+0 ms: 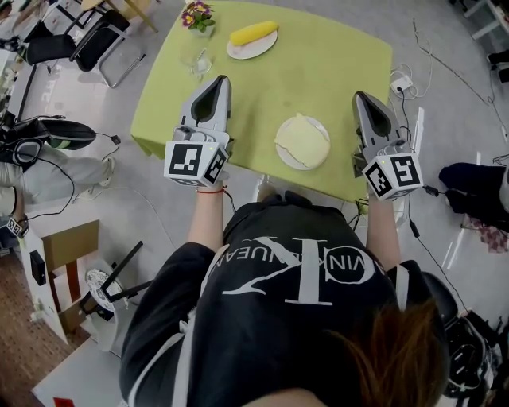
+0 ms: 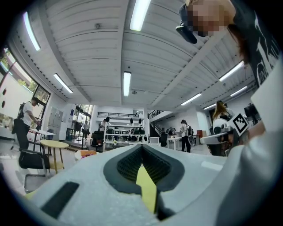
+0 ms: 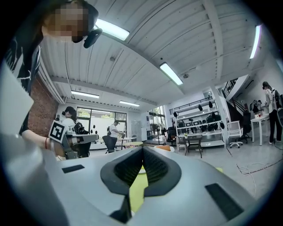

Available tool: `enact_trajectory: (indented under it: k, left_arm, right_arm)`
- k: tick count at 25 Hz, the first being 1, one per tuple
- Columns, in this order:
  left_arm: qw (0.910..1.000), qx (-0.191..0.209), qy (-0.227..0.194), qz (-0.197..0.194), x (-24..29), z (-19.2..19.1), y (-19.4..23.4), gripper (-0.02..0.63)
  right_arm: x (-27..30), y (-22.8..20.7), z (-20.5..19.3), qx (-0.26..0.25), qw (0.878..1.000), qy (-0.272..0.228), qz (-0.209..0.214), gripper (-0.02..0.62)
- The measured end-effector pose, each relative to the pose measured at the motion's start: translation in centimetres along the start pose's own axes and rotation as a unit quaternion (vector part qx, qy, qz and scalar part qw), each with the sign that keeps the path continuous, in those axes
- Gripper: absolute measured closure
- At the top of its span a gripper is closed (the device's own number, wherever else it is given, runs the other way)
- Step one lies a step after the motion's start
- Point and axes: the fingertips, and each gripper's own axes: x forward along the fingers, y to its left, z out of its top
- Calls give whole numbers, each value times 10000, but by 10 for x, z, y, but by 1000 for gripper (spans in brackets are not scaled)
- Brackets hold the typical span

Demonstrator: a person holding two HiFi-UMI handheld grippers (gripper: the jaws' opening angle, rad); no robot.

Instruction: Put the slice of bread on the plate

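A pale slice of bread (image 1: pixel 302 141) lies on a white plate (image 1: pixel 321 127) near the front edge of the green table (image 1: pixel 326 63), between my two grippers. My left gripper (image 1: pixel 223 80) is held over the table to the left of the plate, its jaws closed together with nothing between them. To the right of the plate my right gripper (image 1: pixel 358 96) is also shut and empty. In the left gripper view the left gripper (image 2: pixel 142 146) points level into the room, and so does the right gripper (image 3: pixel 142 148) in the right gripper view. Neither gripper view shows the bread.
At the table's far edge stand a second white plate with a yellow corn-like item (image 1: pixel 253 34), a small pot of flowers (image 1: pixel 198 16) and a clear glass (image 1: pixel 199 61). Black chairs (image 1: pixel 79 40) stand beyond the table's left corner. A power strip and cables (image 1: pixel 400 82) lie on the floor at the right.
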Motion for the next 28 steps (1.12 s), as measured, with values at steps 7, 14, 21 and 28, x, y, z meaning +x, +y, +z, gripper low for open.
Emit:
enact_trajectory:
  k: [7, 14, 21, 28]
  left_arm:
    - [10000, -23, 34, -44, -4, -2, -7, 597]
    - [9999, -59, 101, -67, -4, -8, -8, 597]
    - [9998, -75, 144, -69, 1, -11, -11, 597]
    - [9999, -46, 151, -47, -1, -11, -12, 595]
  right_arm:
    - [-5, 1, 2, -34, 10000, -72, -33, 595]
    - [-8, -4, 0, -26, 9999, -75, -136, 595]
    - [-9, -12, -3, 28, 9998, -62, -207, 595]
    - [-9, -12, -5, 113, 9997, -59, -212, 595]
